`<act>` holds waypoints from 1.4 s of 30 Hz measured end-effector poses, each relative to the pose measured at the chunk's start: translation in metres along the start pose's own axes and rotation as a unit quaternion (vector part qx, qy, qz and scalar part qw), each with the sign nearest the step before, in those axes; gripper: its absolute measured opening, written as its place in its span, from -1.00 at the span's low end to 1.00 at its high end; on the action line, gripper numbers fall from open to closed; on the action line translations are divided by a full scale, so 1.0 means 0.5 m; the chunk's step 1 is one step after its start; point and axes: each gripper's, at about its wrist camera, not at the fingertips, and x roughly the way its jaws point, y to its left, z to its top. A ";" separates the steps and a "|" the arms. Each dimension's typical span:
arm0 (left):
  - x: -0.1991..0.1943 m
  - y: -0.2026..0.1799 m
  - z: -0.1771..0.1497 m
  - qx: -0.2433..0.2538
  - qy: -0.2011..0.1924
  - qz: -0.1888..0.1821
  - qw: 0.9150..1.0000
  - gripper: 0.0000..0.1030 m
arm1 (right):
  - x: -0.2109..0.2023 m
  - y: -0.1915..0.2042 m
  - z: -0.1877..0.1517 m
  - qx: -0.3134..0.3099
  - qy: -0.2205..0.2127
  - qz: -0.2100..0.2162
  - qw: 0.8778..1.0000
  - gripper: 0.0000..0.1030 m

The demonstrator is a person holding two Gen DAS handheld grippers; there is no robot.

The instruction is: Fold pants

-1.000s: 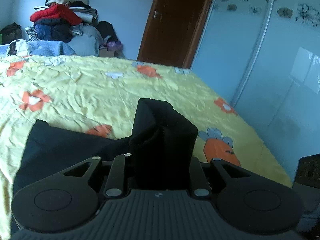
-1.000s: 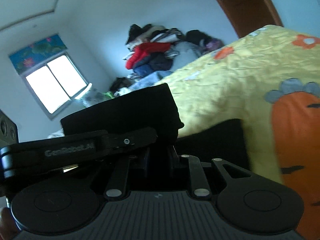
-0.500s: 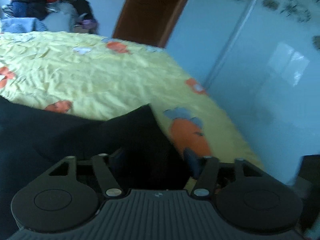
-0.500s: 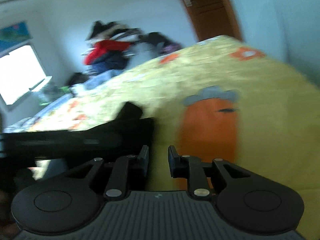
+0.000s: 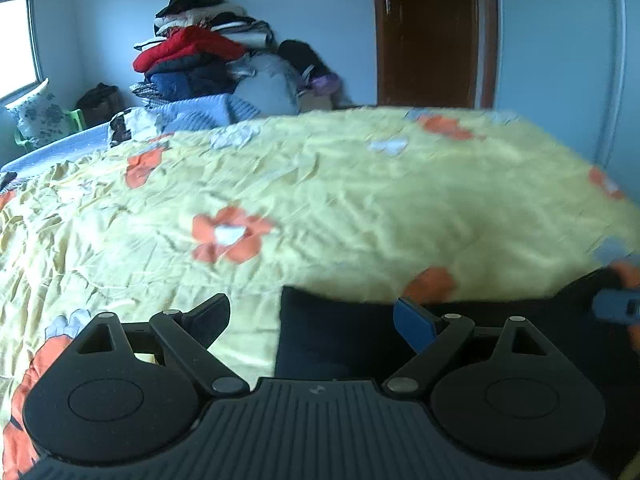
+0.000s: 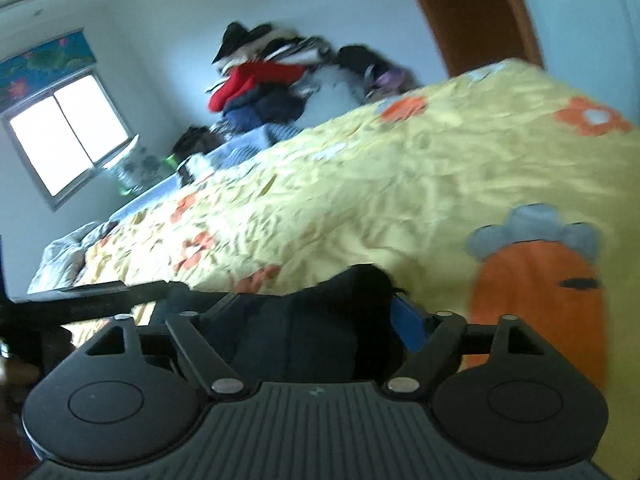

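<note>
Opening wide, left gripper [image 5: 316, 314] releasing the dark pants [image 5: 332, 332], now lying flat on the yellow bedspread [image 5: 360, 208] below the spread fingers. Right gripper [image 6: 316, 312] likewise opening, pads clear of the pants [image 6: 304, 332] between them.

Yellow flowered bedspread [image 5: 320, 184], clothes pile [image 5: 208, 60], brown door [image 5: 426, 32], window [image 6: 68, 136]
</note>
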 end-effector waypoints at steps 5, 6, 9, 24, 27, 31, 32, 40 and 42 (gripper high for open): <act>0.058 0.005 -0.020 0.013 0.021 0.029 0.999 0.73 | 0.034 0.005 0.002 -0.033 0.019 -0.037 0.999 -0.60; 0.072 0.008 -0.022 0.006 0.024 0.035 0.999 0.72 | 0.029 0.008 0.001 -0.050 0.015 -0.061 0.997 -0.60; 0.101 0.028 -0.024 -0.021 0.036 0.039 0.998 0.69 | 0.041 -0.008 -0.006 -0.039 0.016 -0.072 0.996 -0.60; -0.040 0.018 -0.122 0.031 0.009 -0.015 0.999 0.74 | -0.033 0.102 -0.109 -0.217 0.050 -0.080 0.971 -0.31; -0.055 0.054 -0.123 -0.009 0.016 -0.055 0.998 0.71 | -0.060 0.092 -0.098 -0.181 0.038 -0.069 0.980 -0.30; -0.051 0.107 -0.134 -0.052 0.041 -0.143 0.987 0.72 | -0.098 0.013 -0.065 -0.065 0.018 -0.031 0.997 -0.28; -0.042 0.121 -0.141 -0.071 0.054 -0.172 0.981 0.72 | -0.098 -0.011 -0.059 -0.038 0.028 -0.027 0.999 -0.26; -0.014 0.166 -0.155 -0.129 0.064 -0.281 0.949 0.85 | -0.058 -0.126 -0.049 0.058 0.106 0.078 0.990 -0.15; -0.009 0.168 -0.153 -0.129 0.064 -0.298 0.944 0.98 | -0.050 -0.132 -0.046 0.063 0.115 0.105 0.986 0.05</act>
